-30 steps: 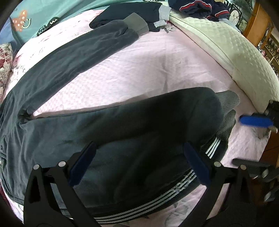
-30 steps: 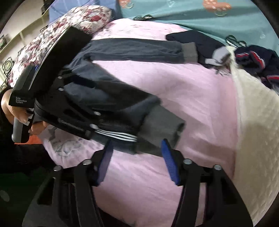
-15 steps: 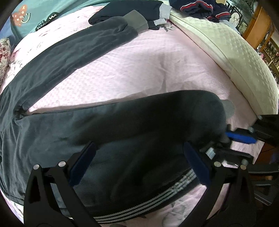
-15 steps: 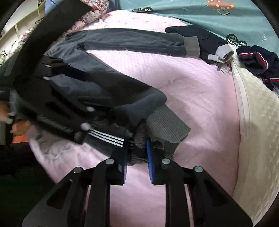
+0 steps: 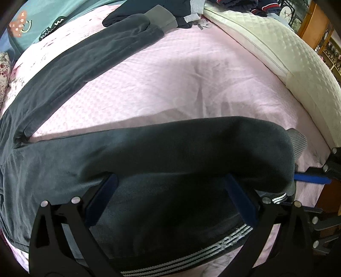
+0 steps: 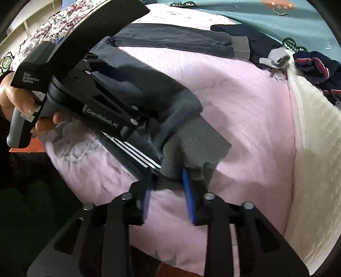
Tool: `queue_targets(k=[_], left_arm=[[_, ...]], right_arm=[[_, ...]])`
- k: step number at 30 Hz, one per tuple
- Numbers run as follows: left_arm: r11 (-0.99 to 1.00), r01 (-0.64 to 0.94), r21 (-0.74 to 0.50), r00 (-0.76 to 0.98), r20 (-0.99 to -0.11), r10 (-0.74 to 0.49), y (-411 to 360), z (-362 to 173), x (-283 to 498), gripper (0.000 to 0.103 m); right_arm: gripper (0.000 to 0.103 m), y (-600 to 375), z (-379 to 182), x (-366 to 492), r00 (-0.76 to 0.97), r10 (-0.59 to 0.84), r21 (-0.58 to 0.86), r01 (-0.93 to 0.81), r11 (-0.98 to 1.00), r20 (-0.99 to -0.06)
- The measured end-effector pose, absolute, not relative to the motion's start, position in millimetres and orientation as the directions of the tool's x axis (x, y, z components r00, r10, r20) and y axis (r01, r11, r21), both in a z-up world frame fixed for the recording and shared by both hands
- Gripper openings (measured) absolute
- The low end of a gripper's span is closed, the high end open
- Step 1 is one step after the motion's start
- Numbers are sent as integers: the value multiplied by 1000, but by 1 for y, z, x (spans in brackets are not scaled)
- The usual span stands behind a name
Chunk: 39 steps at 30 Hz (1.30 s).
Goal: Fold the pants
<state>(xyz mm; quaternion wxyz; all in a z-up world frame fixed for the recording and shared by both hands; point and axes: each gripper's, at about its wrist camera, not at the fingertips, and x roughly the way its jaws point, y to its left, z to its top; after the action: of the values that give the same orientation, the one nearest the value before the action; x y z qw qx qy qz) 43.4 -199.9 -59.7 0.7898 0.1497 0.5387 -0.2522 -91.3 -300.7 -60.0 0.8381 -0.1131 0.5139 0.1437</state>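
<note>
Dark grey pants [image 5: 149, 153] lie spread on the pink bed, one leg stretched toward the far pillows, the other folded back over the striped waistband [image 5: 191, 257]. My left gripper [image 5: 170, 183] is open and wide, and the folded leg lies across its fingertips. The right gripper [image 6: 167, 181] is shut on the grey ribbed cuff [image 6: 198, 138] of the folded leg, where it lies on the waistband corner [image 6: 138, 153]. One blue finger of the right gripper [image 5: 311, 180] shows beside that cuff in the left wrist view.
A cream quilted blanket [image 5: 287, 49] runs along the right side of the pink sheet [image 5: 181, 70]. Other dark garments [image 6: 262, 49] lie at the far end by a teal cover [image 6: 234, 12]. A floral pillow [image 6: 55, 27] sits far left. A hand [image 6: 15, 100] holds the left gripper.
The right gripper, open a second ago, has come in and shut on the cuff at the waistband. The left gripper has pushed forward under the folded leg.
</note>
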Motion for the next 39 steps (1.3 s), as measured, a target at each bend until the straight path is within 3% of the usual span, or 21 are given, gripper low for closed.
queue_targets(k=[2,8,10,13,19,23,26,29,33,39], left_arm=[[831,556,-28,298,-926,-231,-202,-61,44,101],[833,552,-26,303,-925,-229,-202,-61,43,101],[833,552,-23,304,-925,-227,-202,-61,43,101],[832,554,-34,298,-925,-237,-200,-61,43,101],[831,552,-65,287,-921,-263,-194,-49,47,101],[812,583,-19,314,-917,-247,-205,-48,48,101],[816,578,-23,296,-925,-236,-209,-57,51,101],[818,574,-36,283,-929,-240,-208,-62,54,101],[818,570,-76,253,-931,-263,-205,-66,62,101],[806,591,-44,254,-938,-237,-211,-69,60,101]], right_arm=[[41,-303,-58,-95,415,119,-42,-359,933,-902],[41,-314,-25,-101,499,245,75,-337,939,-831],[41,-313,-30,-90,508,230,73,-310,948,-830],[32,-317,-43,-75,503,205,84,-254,964,-840],[32,-316,-47,-82,479,191,64,-269,961,-857],[32,-309,-42,-87,489,211,70,-290,954,-846],[32,-299,-54,-74,483,129,-2,-262,965,-866],[19,-296,-60,-66,477,130,-3,-268,963,-869],[10,-298,-33,-84,521,184,4,-328,945,-833],[9,-299,-62,-87,432,129,-35,-351,936,-893]])
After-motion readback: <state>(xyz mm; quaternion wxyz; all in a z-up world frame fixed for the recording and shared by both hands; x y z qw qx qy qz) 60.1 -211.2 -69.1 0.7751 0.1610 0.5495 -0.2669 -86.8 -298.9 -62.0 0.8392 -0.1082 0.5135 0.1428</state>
